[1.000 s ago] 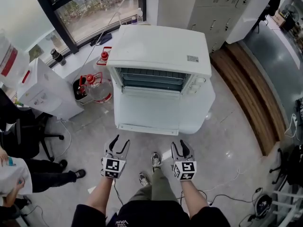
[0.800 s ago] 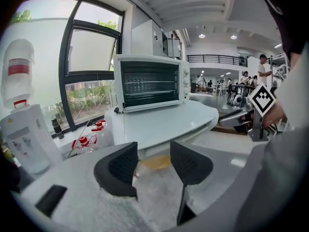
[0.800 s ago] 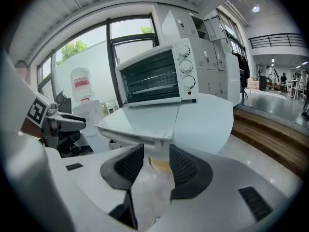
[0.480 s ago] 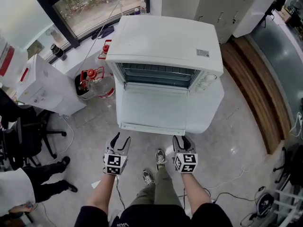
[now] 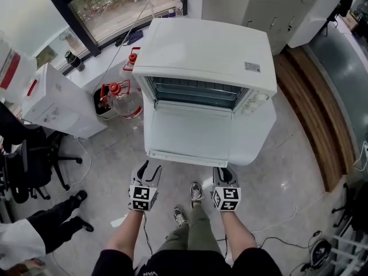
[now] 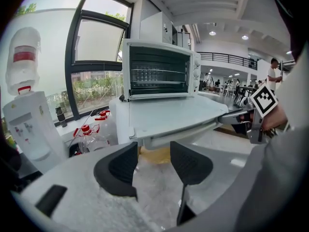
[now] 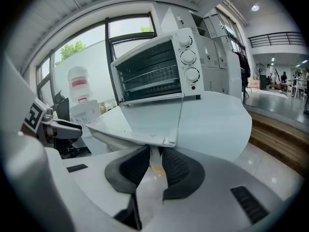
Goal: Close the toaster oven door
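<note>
The white toaster oven [image 5: 201, 45] stands on a white table [image 5: 259, 137] with its door [image 5: 192, 134] swung down flat. In the head view my left gripper [image 5: 148, 170] sits just under the door's front edge near its left end. It is open, and the left gripper view shows the door [image 6: 174, 115] above and beyond the left gripper [image 6: 153, 149]. My right gripper [image 5: 223, 174] is under the edge's right end. Its jaws are closing, with a narrow gap and nothing pressed between them. The door's lip [image 7: 161, 140] lies just past the right gripper [image 7: 154, 152].
A water dispenser [image 5: 54, 102] and water jugs with red caps [image 5: 118, 102] stand left of the table. An office chair [image 5: 29, 165] is further left. A wooden step [image 5: 310, 108] runs along the right. The person's shoes [image 5: 190, 194] are between the grippers.
Both grippers have risen forward to the door's front edge. The right gripper's jaws have narrowed. The oven looms closer in the head view.
</note>
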Demonstrator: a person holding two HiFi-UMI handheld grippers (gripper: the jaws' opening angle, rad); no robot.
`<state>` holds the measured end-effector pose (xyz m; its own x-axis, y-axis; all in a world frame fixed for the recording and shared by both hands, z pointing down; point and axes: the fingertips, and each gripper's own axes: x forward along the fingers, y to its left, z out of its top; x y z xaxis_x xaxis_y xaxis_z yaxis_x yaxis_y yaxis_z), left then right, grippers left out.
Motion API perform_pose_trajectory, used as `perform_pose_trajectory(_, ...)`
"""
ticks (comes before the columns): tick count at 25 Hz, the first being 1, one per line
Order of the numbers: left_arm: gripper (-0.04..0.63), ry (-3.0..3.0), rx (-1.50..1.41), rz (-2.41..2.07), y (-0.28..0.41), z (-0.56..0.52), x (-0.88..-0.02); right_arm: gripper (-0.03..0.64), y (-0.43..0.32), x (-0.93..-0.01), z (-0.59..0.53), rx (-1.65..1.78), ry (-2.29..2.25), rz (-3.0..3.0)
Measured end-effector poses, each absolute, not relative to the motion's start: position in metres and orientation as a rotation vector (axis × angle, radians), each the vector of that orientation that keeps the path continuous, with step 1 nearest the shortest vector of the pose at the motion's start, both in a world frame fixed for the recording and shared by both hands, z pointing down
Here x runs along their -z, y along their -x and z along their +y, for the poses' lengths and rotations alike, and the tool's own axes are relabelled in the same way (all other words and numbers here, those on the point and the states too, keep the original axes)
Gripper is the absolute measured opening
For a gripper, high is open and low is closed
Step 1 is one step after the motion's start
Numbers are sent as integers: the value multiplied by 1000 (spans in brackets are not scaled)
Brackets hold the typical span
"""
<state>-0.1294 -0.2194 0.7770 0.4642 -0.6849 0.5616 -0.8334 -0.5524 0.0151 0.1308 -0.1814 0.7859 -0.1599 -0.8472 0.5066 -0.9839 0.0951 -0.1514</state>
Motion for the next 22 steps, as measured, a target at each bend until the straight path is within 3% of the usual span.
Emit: perform_pose_trajectory(22, 216, -2409, -511, -1364, 124, -239, -729, 72, -129, -715, -177, -611, -1893, -2173)
